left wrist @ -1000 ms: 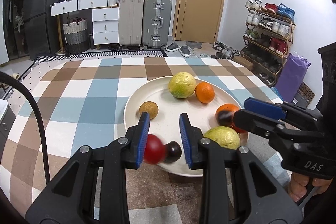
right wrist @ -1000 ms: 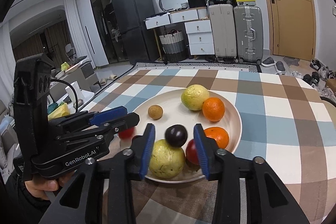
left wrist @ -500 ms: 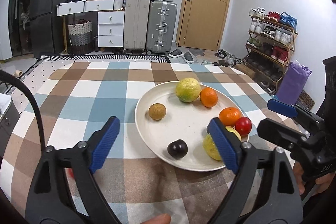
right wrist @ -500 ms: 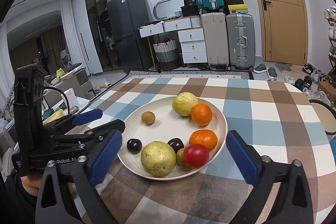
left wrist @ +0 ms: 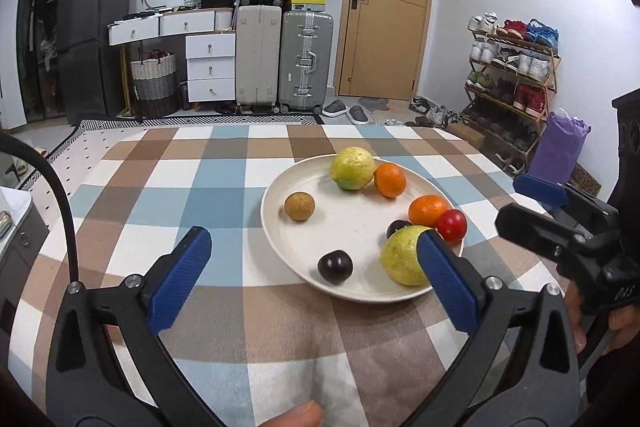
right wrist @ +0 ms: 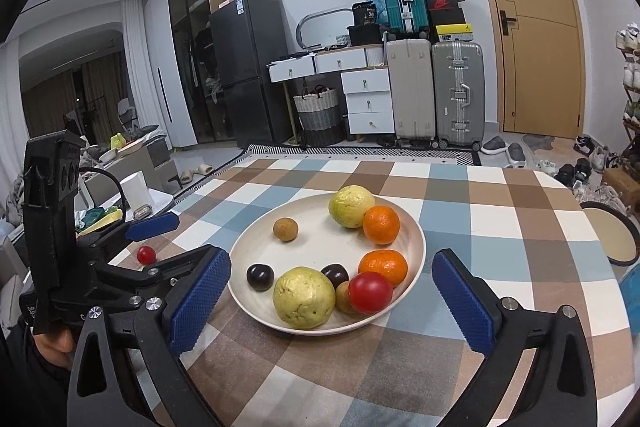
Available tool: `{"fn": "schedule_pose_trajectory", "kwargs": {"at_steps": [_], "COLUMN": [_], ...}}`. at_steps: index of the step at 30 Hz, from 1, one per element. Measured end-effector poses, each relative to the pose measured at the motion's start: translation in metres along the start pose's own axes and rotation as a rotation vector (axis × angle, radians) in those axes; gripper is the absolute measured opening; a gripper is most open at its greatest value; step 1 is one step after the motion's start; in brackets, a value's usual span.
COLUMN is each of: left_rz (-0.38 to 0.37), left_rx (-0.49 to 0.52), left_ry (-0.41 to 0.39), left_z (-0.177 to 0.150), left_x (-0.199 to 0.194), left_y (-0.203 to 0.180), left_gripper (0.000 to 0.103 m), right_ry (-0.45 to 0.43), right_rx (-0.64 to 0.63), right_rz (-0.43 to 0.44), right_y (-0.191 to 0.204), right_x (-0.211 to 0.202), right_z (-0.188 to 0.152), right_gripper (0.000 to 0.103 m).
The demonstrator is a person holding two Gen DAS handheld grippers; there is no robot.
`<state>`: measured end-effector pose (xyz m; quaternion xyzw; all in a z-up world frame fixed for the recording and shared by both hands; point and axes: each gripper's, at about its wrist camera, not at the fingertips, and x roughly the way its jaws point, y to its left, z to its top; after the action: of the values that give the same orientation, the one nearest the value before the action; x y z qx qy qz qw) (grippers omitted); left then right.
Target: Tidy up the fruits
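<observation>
Both grippers hang over the near edge of the checked surface, and both have just been opening. The left gripper stands with its blue pads spread wide and nothing between them but cloth and the near left rim of the plate. The right gripper is spread just as wide, its pads either side of the plate's near edge, pressing on nothing.

The cream plate sits near the middle of the surface, toward the near edge. On it:
- a yellow-green guava at the far rim, touching an orange on its right
- a small brown fruit alone toward the far left
- a second orange at the right rim
- a red tomato at the near right rim, in front of that orange
- a larger guava at the near rim, with a dark plum behind it and another brownish fruit tucked between it and the tomato
- a second dark plum just left of the near guava

A small red tomato lies off the plate on the cloth by the left edge of the surface, seen between the left gripper's fingers in the right wrist view, not touching them
</observation>
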<state>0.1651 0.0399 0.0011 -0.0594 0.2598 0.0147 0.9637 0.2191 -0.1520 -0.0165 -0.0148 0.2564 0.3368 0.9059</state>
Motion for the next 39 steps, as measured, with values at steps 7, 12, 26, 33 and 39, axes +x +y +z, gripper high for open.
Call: {"fn": "schedule_pose_trajectory", "kwargs": {"at_steps": [7, 12, 26, 33, 39], "left_rz": [0.016, 0.027, 0.023, 0.024, 0.027], "left_rx": [-0.008, -0.016, -0.011, -0.016, -0.008], "left_ry": [0.009, 0.023, 0.025, 0.027, 0.024], "left_z": [-0.009, -0.008, -0.019, -0.018, -0.018], "left_x": [-0.009, -0.012, -0.027, -0.028, -0.028], "left_y": [0.003, 0.004, 0.003, 0.002, 0.002], "left_gripper": [0.103, 0.103, 0.103, 0.103, 0.103], "right_ry": [-0.004, 0.021, 0.024, 0.02, 0.031], "right_rx": [0.024, 0.008, -0.009, -0.008, -0.018], "right_rz": [-0.01, -0.012, -0.014, -0.01, -0.011], "right_y": [-0.007, -0.003, 0.002, 0.001, 0.003], "right_x": [-0.008, -0.006, -0.018, -0.023, -0.022], "right_z": [-0.003, -0.008, -0.017, -0.018, -0.019], "right_gripper": [0.103, 0.103, 0.103, 0.103, 0.103]}}
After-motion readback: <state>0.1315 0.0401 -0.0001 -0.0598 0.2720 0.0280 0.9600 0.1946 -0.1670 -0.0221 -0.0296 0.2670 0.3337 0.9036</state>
